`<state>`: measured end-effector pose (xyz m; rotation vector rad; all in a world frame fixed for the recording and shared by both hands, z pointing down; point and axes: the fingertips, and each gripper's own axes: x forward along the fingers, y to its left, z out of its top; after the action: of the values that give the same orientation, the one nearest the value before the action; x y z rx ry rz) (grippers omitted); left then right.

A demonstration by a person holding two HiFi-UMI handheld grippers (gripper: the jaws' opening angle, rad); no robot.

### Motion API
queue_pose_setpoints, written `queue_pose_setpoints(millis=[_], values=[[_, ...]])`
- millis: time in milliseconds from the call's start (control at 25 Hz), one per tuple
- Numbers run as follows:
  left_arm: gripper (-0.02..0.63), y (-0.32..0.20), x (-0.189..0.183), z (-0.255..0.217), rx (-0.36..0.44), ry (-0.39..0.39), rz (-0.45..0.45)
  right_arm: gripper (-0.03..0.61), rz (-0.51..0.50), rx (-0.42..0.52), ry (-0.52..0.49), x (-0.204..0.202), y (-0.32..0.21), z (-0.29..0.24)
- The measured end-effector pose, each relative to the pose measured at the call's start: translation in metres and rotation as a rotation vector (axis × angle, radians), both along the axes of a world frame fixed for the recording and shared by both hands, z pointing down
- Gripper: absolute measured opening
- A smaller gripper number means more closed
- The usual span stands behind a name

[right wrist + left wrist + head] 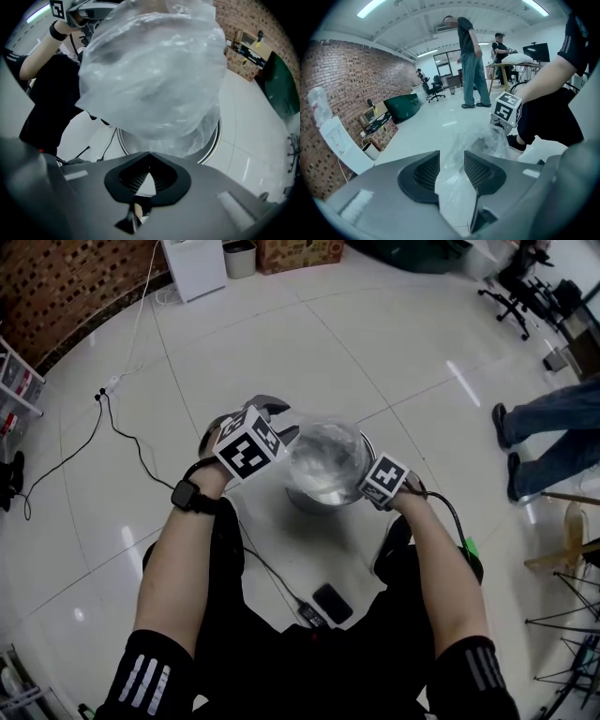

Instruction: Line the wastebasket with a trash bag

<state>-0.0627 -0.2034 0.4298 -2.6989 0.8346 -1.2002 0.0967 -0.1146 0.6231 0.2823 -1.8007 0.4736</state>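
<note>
head view: the left claw is seen with its jaws apart at the left edge of the clear trash bag. the right claw is set against the bag's opposite edge, so the bag is spread between the two claws. the round metal wastebasket is found on the floor directly below the bag, just under and between both claws. a dark phone is seen on the floor well behind the claws, close to the person's legs.

left gripper view: the left claw is shown open, a clear gap being kept between its ribbed pads. thin film of the trash bag is drawn through that gap and runs ahead of the claw, but no pressing of the pads on it can be made out. the marker cube of the other claw is seen ahead and to the right, beyond the bag.

right gripper view: the right claw is shown with its jaws closed together, pinched on the lower edge of the trash bag. the bag is puffed out just beyond the tips. the rim of the wastebasket is seen behind the bag, close to the tips.
</note>
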Motion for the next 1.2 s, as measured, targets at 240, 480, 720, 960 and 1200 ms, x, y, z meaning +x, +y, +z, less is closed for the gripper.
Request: queue_pose_setpoints(millis=[240,480,720,960,1200], values=[[0.156,-0.006,0.013,0.011,-0.008,-0.038,0.017,0.115,-0.011,0.012,0.000,0.012,-0.002,-0.004],[0.164,-0.004,0.026,0.026,-0.035,-0.083,0.041,0.181,0.107,0.050,-0.148,0.019,-0.017,-0.042],[0.164,-0.001,0.034,0.029,-0.031,-0.097,0.062,0.210,0.217,0.156,-0.433,-0.020,-0.045,-0.110],[0.164,0.002,0.036,0.035,-0.039,-0.115,0.076,0.219,0.221,0.167,-0.312,-0.022,-0.056,-0.081],[0.164,0.006,0.036,0.036,-0.046,-0.114,0.085,0.033,0.228,0.178,-0.156,0.004,-0.055,-0.048]])
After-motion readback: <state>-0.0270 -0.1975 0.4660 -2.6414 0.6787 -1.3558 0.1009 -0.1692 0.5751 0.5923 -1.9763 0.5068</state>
